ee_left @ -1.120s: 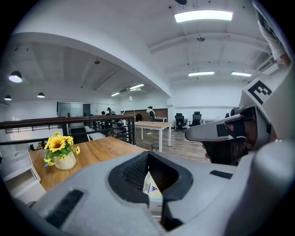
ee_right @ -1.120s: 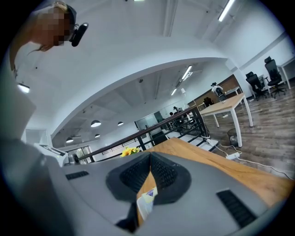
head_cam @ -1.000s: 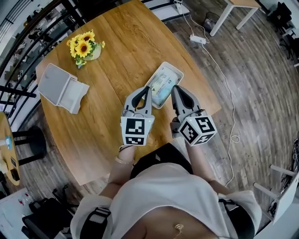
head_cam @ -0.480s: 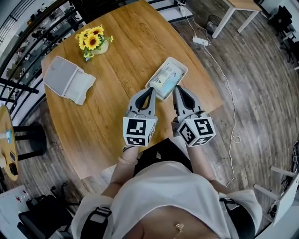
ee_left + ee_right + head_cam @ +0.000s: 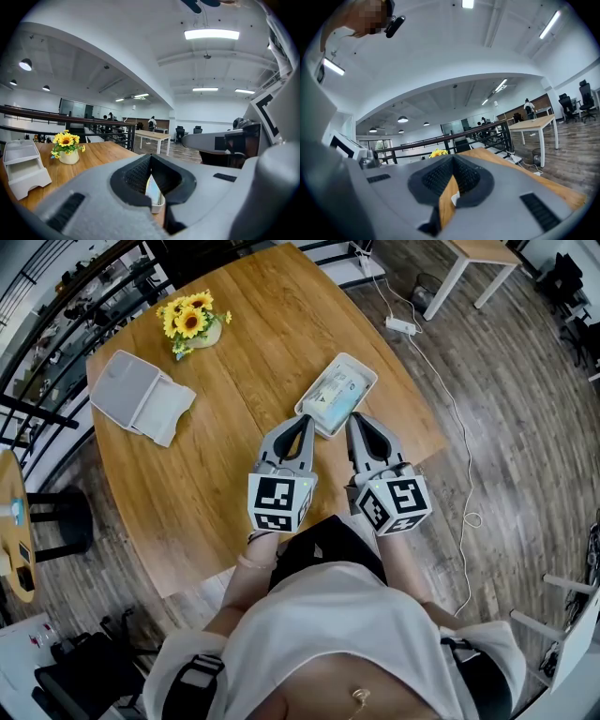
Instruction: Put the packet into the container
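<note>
Packet (image 5: 334, 397) is seen lying in tray (image 5: 361, 367) nr table's (image 5: 262, 324) right edge. Left gripper (image 5: 304, 421) & right gripper (image 5: 353, 419) are clenched on nothing, just short of tray. Packet is judged light, thin, floppy, prob. slick; best pinched at an edge.

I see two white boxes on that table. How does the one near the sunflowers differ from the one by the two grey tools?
The open box near the sunflowers lies flipped open in two halves and looks empty; the tray is one shallow shell holding a printed packet. The open box sits well clear of the left hand-held gripper and right hand-held gripper; the tray lies just beyond their tips. Both are white rounded rectangles.
</note>
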Action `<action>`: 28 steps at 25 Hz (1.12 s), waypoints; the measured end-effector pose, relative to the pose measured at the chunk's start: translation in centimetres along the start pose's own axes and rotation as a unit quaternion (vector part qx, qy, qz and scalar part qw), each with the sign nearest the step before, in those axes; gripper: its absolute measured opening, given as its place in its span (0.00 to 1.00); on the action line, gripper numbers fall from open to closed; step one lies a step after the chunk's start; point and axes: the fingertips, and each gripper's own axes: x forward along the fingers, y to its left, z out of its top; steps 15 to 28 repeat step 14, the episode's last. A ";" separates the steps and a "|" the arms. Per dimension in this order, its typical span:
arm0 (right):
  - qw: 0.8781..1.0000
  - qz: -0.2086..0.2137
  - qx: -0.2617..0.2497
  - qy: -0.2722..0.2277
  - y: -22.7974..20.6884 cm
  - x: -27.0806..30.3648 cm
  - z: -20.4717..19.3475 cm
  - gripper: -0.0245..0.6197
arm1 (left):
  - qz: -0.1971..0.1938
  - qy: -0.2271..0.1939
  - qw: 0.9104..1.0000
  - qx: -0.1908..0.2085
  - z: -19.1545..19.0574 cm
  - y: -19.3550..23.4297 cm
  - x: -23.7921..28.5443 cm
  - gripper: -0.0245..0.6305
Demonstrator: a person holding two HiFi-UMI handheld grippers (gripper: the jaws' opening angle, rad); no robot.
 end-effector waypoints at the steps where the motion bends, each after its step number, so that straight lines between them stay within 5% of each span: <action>1: 1.000 -0.001 -0.003 -0.001 0.0 -0.1 0.0 0.05 | -0.001 0.000 1.000 0.000 -0.1 0.0 -0.1 0.05; 28: 1.000 0.008 0.004 0.004 0.7 -0.9 -0.2 0.05 | -0.015 0.013 1.000 0.009 -0.4 -1.0 -0.6 0.05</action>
